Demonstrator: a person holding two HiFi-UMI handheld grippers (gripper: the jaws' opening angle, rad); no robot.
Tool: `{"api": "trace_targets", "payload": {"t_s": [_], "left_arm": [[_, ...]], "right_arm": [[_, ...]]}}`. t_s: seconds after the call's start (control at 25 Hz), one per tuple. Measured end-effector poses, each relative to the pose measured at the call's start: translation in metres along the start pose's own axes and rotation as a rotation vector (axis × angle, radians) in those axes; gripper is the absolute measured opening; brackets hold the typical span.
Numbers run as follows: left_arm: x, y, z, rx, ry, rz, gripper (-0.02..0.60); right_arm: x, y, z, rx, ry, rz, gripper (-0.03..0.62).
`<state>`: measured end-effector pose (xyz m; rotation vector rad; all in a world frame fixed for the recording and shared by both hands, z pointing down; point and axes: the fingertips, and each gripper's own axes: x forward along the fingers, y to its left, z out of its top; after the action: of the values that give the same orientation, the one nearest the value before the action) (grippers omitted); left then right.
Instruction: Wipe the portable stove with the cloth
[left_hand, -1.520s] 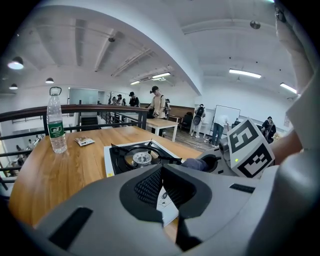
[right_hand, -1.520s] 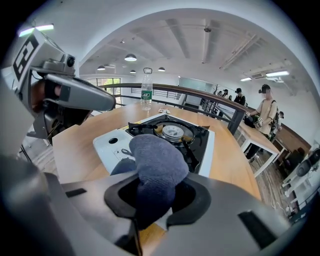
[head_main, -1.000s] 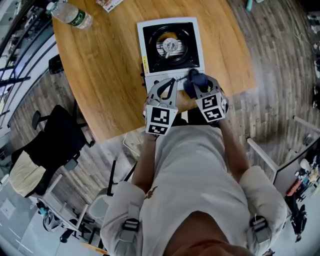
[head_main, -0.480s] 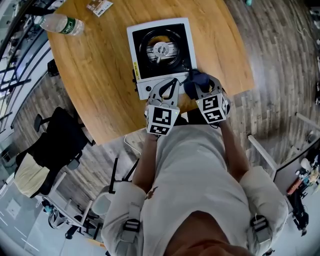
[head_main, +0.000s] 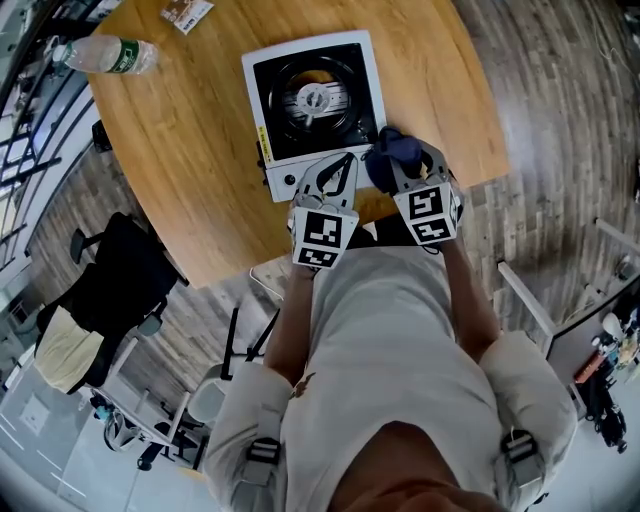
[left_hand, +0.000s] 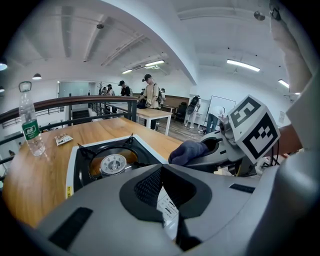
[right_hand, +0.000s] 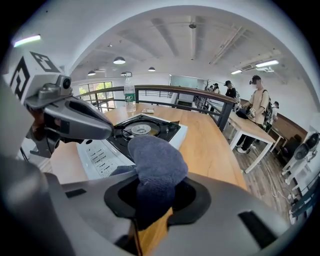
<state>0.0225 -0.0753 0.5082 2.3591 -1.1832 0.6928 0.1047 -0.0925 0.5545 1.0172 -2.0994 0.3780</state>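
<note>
Head view has the portable stove sitting on the round wooden table, top centre of frame. Right gripper jaws are clamped on a dark blue cloth at the stove's lower right corner. Left gripper jaws are pressed together with nothing in them, by the stove's front panel. Water bottle lies upper left.

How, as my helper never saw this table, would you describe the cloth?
On the wooden table, find the white portable stove near the person. By its near right corner the right gripper clamps the cloth: a dark blue wad, the only soft thing there.
</note>
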Motion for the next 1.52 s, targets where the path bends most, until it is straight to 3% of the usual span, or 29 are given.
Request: {"api": "trace_targets", "payload": {"t_s": [1.16, 1.52], "left_arm": [[0.032, 0.013, 0.018, -0.033, 0.017, 0.021, 0.02], [0.036, 0.021, 0.018, -0.057, 0.02, 0.047, 0.02]], "right_arm": [[0.051, -0.016, 0.028, -0.086, 0.0, 0.1, 0.112], [0.041, -0.027, 0.025, -0.053, 0.003, 0.118, 0.11]]}}
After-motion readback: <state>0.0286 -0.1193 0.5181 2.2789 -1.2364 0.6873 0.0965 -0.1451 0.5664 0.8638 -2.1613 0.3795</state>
